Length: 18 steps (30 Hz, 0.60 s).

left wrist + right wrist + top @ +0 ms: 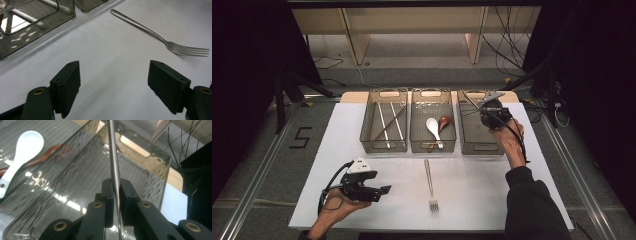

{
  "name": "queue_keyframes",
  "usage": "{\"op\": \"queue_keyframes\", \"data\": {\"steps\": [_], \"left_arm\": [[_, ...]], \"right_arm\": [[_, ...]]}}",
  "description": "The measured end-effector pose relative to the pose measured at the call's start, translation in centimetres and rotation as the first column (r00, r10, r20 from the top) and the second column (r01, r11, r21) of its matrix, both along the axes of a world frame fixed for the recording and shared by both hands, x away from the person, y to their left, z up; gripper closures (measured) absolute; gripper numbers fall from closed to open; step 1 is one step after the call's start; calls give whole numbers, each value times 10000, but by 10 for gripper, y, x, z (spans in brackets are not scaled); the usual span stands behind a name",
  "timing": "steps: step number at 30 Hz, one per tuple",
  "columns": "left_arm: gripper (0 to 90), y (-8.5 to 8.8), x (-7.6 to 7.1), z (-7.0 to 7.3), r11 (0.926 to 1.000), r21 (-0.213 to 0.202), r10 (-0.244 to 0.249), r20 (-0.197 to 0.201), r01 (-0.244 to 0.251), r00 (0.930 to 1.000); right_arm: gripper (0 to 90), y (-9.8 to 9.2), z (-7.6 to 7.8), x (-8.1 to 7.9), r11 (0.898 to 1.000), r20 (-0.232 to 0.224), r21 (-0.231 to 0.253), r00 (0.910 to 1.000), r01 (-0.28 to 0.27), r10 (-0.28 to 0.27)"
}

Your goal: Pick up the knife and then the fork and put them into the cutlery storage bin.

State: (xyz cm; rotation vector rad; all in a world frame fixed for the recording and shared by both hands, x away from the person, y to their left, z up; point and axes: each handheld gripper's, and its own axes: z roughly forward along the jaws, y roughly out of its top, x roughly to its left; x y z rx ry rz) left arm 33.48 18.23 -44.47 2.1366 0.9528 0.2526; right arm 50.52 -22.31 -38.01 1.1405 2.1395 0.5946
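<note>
Right hand-held gripper (pixel 116 192) is clamped tight on a thin metal utensil handle (pixel 113 157) over the right-hand bin (pixel 479 145); left hand-held gripper (pixel 113 85) gapes empty near the fork (pixel 160 37) on the tabletop (pixel 472 190). That skinny handle could pivot and snag the rim.

A white table (pixel 472 195) carries three clear bins (pixel 383 142) in a row. A metal fork (pixel 430 185) lies in front of them.

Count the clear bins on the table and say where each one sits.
3, in a row along the table's far edge: the left bin with chopsticks, the middle bin with two spoons, and the right bin, over which the right gripper holds a thin metal utensil.
</note>
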Motion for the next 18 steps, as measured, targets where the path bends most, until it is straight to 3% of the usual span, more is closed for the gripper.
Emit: {"op": "queue_keyframes", "data": {"steps": [11, 18], "left_arm": [[256, -2, 0, -2, 10000, 18, -5, -107, 6, 9999], [257, -2, 0, -2, 9999, 88, -51, -157, 53, 9999]], "right_arm": [[837, -1, -11, 10, 9994, -470, 160, 9985, 304, -296], [832, -1, -17, 17, 9983, -623, -146, 9965, 556, -564]]}}
